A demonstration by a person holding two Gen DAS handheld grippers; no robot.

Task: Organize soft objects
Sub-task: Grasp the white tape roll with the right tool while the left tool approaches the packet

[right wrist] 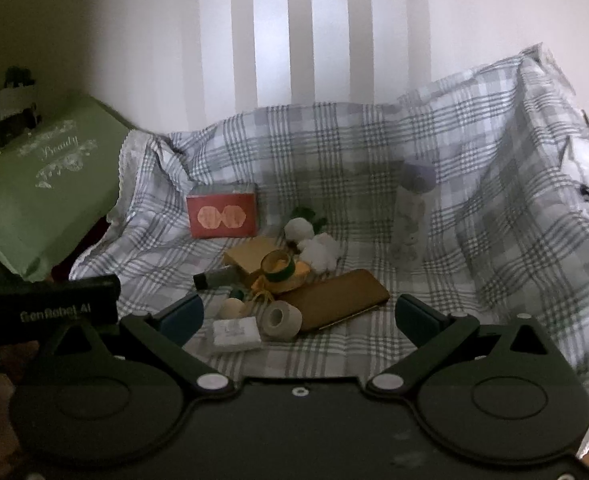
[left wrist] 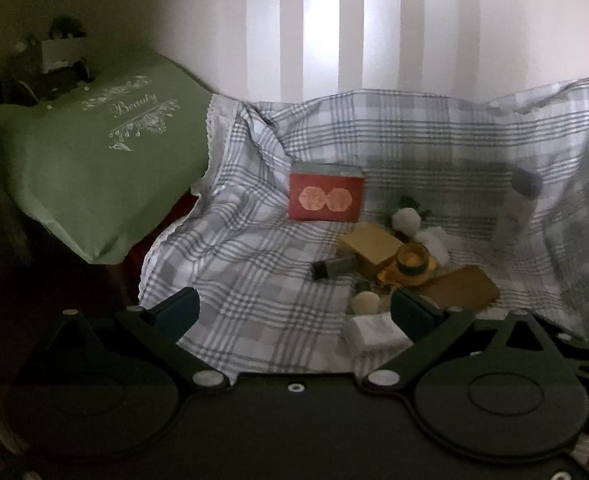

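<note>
Left gripper [left wrist: 294, 312]: fingers spread wide, nothing between them, hovering over the near edge of the checked cloth [left wrist: 254, 264]. Right gripper [right wrist: 300, 316]: likewise spread and empty, with a roll of white tape [right wrist: 281, 320] and a small white wrapped packet [right wrist: 236, 331] lying just ahead of it. Pile on the cloth, items touching or overlapping: flat brown case [right wrist: 342, 300], green-rimmed round tin [right wrist: 278, 266] with yellow contents, yellow box [right wrist: 250, 258], dark-capped vial [right wrist: 214, 278] on its side, pale ball [right wrist: 233, 308], white fluffy soft toy [right wrist: 314, 246] with green trim at the rear of the pile. Red box [right wrist: 223, 216] stands apart behind the pile; tall pale bottle [right wrist: 412, 216] stands upright to the right. Contents of the boxes cannot be told. Cloth drapes a seat, rising at back and right. Green cushion [left wrist: 90, 168] lettered "Beauty" sits at left. Pale striped curtain [right wrist: 306, 40] behind.
</note>
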